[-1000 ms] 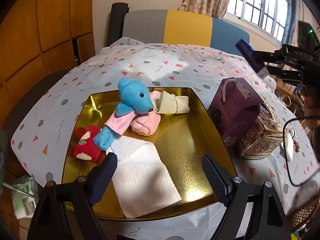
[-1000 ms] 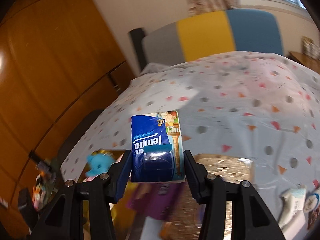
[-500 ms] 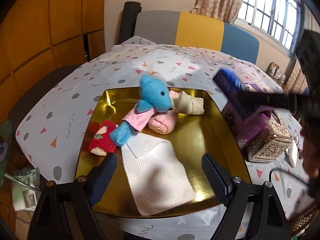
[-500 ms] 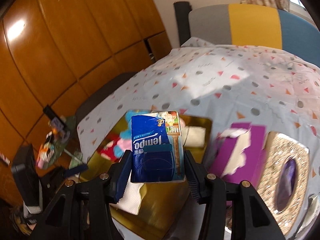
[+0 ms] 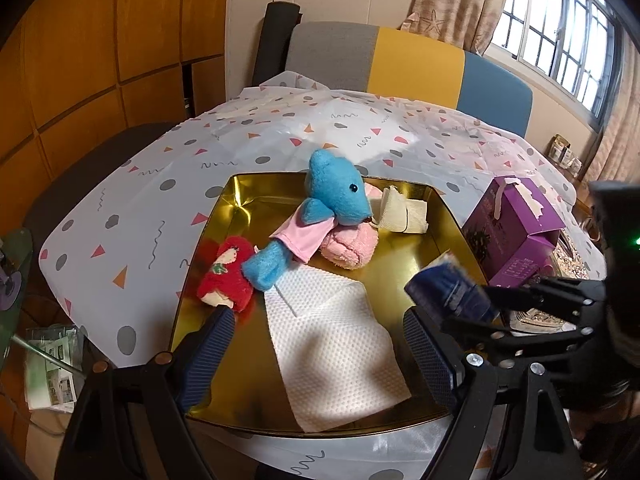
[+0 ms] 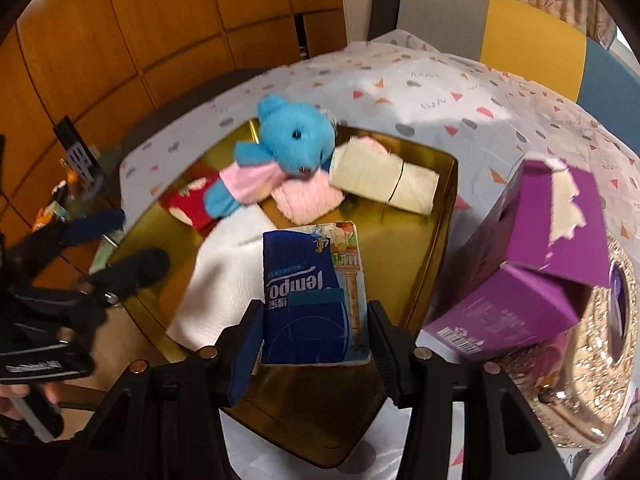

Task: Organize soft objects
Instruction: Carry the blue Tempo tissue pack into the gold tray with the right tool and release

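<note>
A gold tray (image 5: 224, 216) (image 6: 436, 216) holds a blue plush bear (image 5: 336, 200) (image 6: 292, 140), a pink towel roll (image 5: 352, 246) (image 6: 308, 196), a cream cloth roll (image 5: 404, 210) (image 6: 384, 180), a red plush toy (image 5: 228, 280) (image 6: 192, 204) and a white paper towel (image 5: 336, 336) (image 6: 224, 272). My right gripper (image 6: 316, 328) (image 5: 452, 292) is shut on a blue Tempo tissue pack (image 6: 312, 292) (image 5: 448, 288), held just above the tray's right side. My left gripper (image 5: 316, 356) is open and empty over the tray's near edge.
A purple carton (image 5: 516, 228) (image 6: 544, 256) stands right of the tray, beside a glittery gold box (image 6: 600, 352). The table has a dotted white cloth (image 5: 360, 136). A grey, yellow and blue chair back (image 5: 408, 60) stands behind. Clutter lies on the floor at left (image 5: 48, 364).
My right gripper has brought the tissue pack from high above the table's right side down over the tray's right part. The left gripper stayed open, shifting only slightly.
</note>
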